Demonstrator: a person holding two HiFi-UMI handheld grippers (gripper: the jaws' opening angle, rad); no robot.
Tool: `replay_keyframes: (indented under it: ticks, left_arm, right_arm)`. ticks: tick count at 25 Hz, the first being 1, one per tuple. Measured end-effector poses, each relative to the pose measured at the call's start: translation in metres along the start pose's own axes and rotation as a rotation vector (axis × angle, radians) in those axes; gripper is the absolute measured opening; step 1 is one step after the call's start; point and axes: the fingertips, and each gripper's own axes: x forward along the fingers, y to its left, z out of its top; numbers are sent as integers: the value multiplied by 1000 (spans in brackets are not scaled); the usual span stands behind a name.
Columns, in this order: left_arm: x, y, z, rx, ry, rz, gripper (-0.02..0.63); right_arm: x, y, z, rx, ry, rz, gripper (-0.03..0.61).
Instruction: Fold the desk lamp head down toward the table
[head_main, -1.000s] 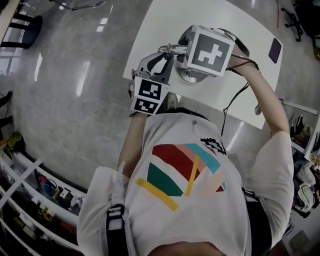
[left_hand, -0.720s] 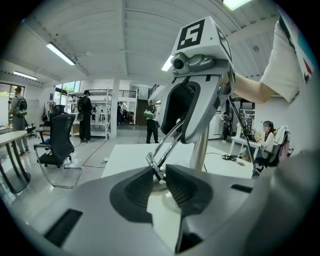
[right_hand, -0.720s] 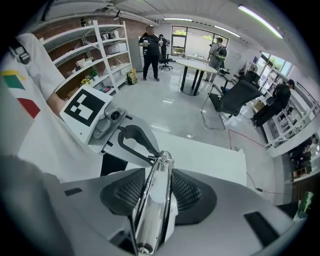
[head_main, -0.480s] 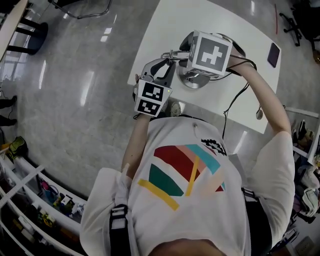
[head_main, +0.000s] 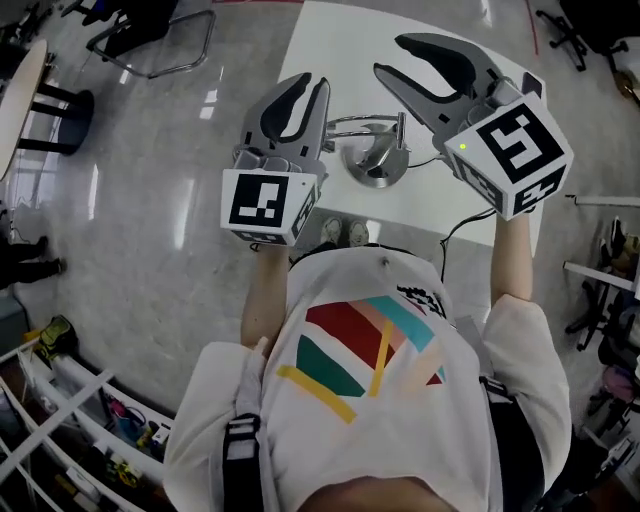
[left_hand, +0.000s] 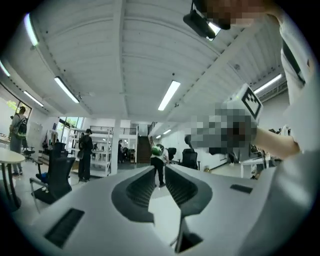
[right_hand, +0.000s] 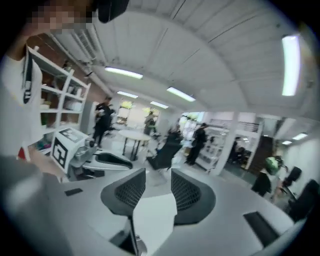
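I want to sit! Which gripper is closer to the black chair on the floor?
Left. The left gripper is up by the table edge facing the chair; the right gripper is beyond the lamp, farther away.

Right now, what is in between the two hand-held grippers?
In the head view, the desk lamp shows between the left hand-held gripper and the right hand-held gripper, standing on the white table below them.

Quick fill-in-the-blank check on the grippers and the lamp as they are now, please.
1. The left gripper has its jaws ____, not shut.
2. Between the jaws of the right gripper there is ____.
3. The desk lamp stands on the table, whose top is ____ in colour.
Missing words: open; nothing; white.
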Motion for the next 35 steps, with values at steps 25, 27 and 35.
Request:
replay_keyframes:
  ticks: [25,27,35]
  left_arm:
    - [66,-80,36,-64,-104,-206,46]
    - [74,-79,33,-69,-95,-208,46]
    - [67,-65,34,-95,-87,-229,46]
  right_arm:
    - [-128,-46,-107,496,-200,-729,164]
    - [-121,-52,-110,501,-195,-716,164]
    - [-95,-41,-94,500,-189,-676,164]
